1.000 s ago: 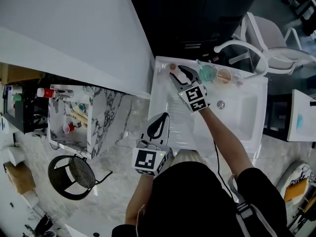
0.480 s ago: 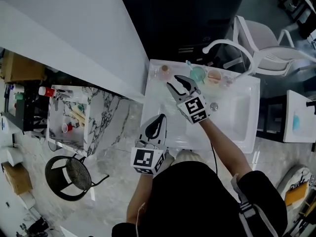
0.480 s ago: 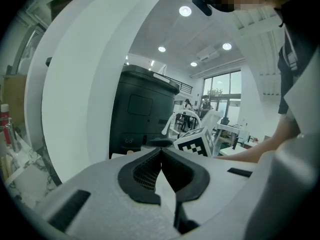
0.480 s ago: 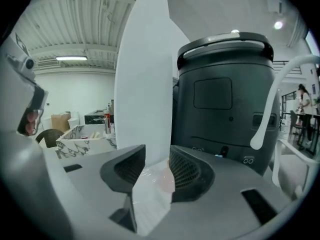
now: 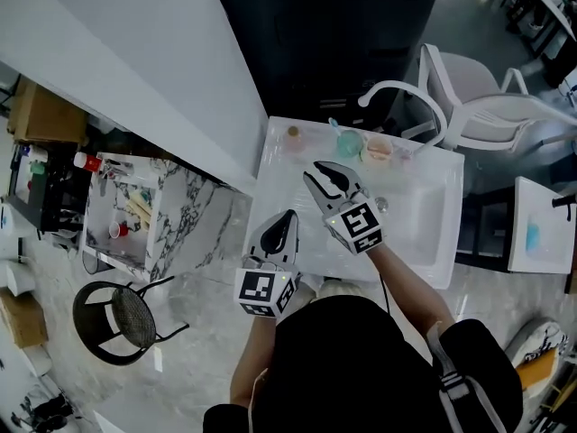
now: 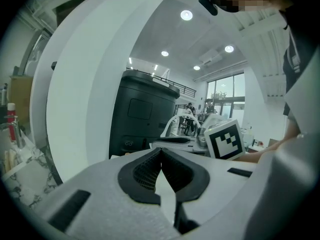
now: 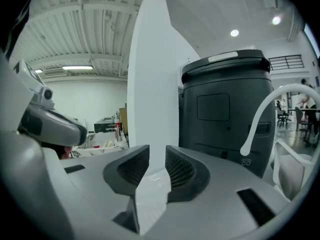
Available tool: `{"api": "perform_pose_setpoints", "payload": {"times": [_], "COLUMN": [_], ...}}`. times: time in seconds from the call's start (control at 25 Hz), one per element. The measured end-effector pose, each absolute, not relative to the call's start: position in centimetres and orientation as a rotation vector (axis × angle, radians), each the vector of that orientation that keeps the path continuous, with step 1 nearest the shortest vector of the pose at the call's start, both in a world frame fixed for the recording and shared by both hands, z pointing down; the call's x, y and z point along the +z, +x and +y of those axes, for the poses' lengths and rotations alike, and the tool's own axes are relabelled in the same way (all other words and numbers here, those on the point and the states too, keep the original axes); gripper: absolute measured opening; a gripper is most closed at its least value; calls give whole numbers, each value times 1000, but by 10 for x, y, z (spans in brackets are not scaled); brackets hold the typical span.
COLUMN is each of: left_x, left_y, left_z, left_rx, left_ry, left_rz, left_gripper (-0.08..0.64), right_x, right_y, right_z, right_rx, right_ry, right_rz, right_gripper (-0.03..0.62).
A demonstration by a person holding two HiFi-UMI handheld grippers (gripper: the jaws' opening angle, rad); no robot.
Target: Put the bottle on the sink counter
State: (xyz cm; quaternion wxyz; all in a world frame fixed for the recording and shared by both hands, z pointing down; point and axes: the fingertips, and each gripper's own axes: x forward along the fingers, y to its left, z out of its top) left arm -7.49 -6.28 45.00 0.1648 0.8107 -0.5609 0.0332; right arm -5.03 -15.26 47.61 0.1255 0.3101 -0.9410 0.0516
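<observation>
Black-and-white square markers are showing on the cube of the right gripper (image 5: 315, 170) and on that of the left gripper (image 5: 288, 216); any label on the bottle (image 5: 293, 136) is too small to read.

The head view alone is showing the bottle. It is standing upright on the back left corner of the sink (image 5: 287, 186) counter, well apart from both grippers. A teal cup (image 5: 349, 141) and a peach bowl (image 5: 379, 150) are sitting farther along the sink's back ledge.

The right gripper view is looking past the sink's white curved faucet (image 7: 258, 115) to a dark bin (image 7: 225, 104) behind the sink. The left gripper view is catching that bin (image 6: 142, 114) and the right gripper's marker cube (image 6: 225, 139).

The right forearm is reaching across the sink's front edge. Its gripper is hovering over the counter part beside the basin, aiming slightly downward toward the back ledge. Its jaws (image 7: 157, 149) have just been closing and are standing apart with nothing between them. The left gripper is hanging at the sink's front left edge, its jaws (image 6: 161, 151) pressed together and empty.
</observation>
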Motion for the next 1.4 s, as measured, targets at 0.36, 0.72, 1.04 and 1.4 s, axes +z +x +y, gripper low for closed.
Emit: {"api": "perform_pose_setpoints", "payload": {"times": [0.36,0.72,1.04,1.4], "left_x": [445,446,449,447], "left_y": [-69,-65,-59,-50], "left_z": [-56,-57,-58,-55], "left_rx": [66,52,52,59], "left_ry": [2284,2263,2254,2255], "left_rz": [-1650,-1681,-1690,-1692], "left_gripper": [18,18,18,18], "right_x": [455,448,447,446], "right_y": [-34,-23,-15,-8], "right_z": [-118,-93,-77,-69], "right_rx": [166,168,176,200], "right_ry": [849,792,764,750], "right_rz": [-2779,-2798,-2803,-2817], "right_gripper": [55,35,11,5]}}
